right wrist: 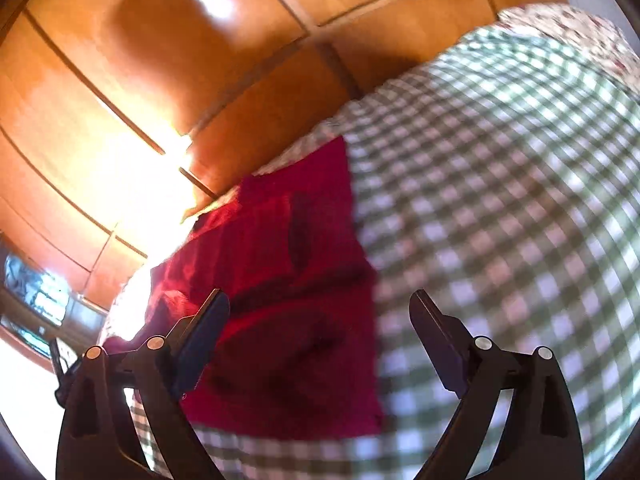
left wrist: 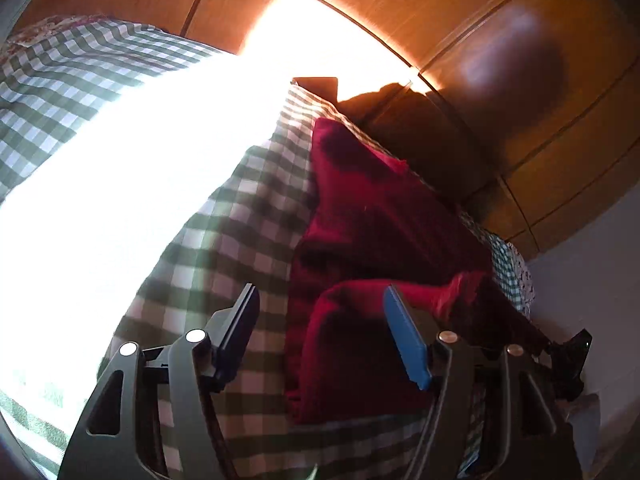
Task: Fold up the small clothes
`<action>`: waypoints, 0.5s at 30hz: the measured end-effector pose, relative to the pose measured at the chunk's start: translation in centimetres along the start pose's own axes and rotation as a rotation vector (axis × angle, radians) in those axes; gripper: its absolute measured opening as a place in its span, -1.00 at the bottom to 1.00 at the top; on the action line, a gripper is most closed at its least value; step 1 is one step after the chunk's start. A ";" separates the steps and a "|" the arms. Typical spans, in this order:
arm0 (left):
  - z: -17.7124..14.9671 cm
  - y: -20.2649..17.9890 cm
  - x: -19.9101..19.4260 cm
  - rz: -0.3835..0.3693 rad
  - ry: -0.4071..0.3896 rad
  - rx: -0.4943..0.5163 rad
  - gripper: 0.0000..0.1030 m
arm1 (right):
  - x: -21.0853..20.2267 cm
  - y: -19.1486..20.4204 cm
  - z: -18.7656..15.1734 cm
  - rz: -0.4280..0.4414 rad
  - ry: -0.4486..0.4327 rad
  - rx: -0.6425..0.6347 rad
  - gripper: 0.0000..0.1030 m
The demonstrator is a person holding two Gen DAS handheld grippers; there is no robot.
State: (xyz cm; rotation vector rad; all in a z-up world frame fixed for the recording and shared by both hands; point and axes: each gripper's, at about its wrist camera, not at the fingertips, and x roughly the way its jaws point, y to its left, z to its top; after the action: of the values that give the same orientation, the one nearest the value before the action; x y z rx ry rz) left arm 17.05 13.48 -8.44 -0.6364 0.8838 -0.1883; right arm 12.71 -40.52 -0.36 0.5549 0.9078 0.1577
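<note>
A dark red garment point(left wrist: 372, 240) lies on a green and white checked cloth point(left wrist: 224, 248). Its near part is bunched into a fold. My left gripper point(left wrist: 320, 316) is open and empty, its blue pads straddling the garment's left edge from just above. In the right wrist view the red garment point(right wrist: 288, 300) lies mostly flat on the checked cloth point(right wrist: 500, 200). My right gripper point(right wrist: 320, 332) is open and empty, hovering over the garment's near right part. The other gripper's dark tip point(left wrist: 568, 356) shows at the garment's right side in the left wrist view.
Wooden wardrobe panels point(left wrist: 500, 40) stand behind the bed in both views point(right wrist: 160, 60). A strong sunlight patch point(left wrist: 140, 180) washes out much of the cloth. A floral fabric point(right wrist: 580, 36) lies at the far end. The bed edge runs just behind the garment.
</note>
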 end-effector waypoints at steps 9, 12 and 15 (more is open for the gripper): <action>-6.5 -0.5 0.5 0.015 0.077 0.126 0.38 | -0.1 -1.3 -5.5 -0.072 0.052 -0.079 0.76; -6.6 -1.5 1.3 0.015 0.074 0.127 0.36 | 1.1 0.3 -5.9 -0.108 0.049 -0.176 0.73; -6.5 -2.3 2.1 0.016 0.074 0.121 0.10 | 2.6 1.4 -5.9 -0.132 0.056 -0.242 0.46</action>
State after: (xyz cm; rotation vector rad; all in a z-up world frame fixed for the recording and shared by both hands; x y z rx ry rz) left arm 13.59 7.94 -11.53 -0.5119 0.9409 -0.2505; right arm 9.79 -36.09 -4.35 0.2661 0.9608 0.1620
